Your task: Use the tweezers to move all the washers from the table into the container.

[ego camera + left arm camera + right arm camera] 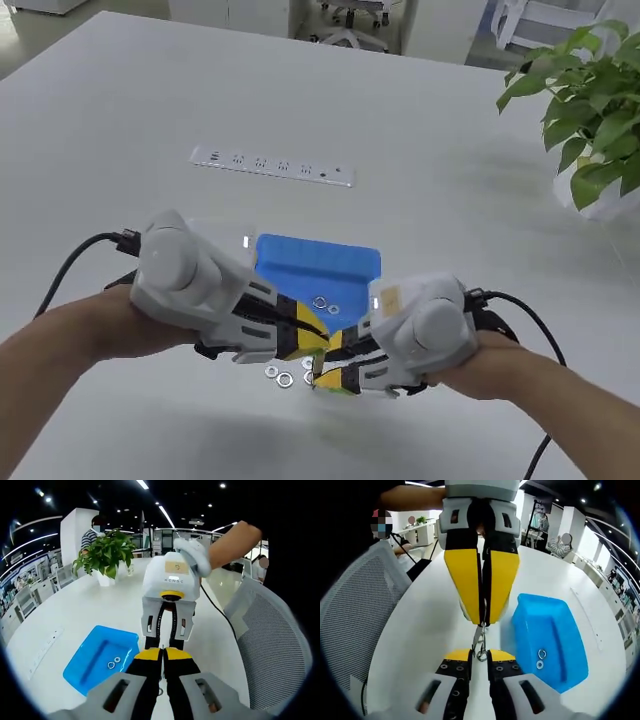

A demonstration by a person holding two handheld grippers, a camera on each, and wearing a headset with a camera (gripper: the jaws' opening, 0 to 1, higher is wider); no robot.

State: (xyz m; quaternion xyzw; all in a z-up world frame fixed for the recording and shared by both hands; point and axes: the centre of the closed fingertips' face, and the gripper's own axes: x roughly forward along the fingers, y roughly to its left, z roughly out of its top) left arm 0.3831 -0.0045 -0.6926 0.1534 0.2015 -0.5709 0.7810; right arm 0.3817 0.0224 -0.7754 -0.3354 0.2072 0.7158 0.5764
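The blue container [300, 255] lies on the white table, with two washers [321, 303] in it, also seen in the left gripper view [114, 662] and the right gripper view [541, 659]. Several loose washers [285, 378] lie on the table just in front of it. My two grippers meet tip to tip above them. The left gripper [315, 340] is shut on thin metal tweezers [481, 635]. The tweezers' other end, with a small ring at it, sits between the nearly closed jaws of my right gripper [480, 655].
A white power strip [272, 165] lies beyond the container. A potted plant [595, 110] stands at the far right of the table. A grey mesh chair [270, 645] stands by the table's near side. The table [120, 120] spreads wide to the left.
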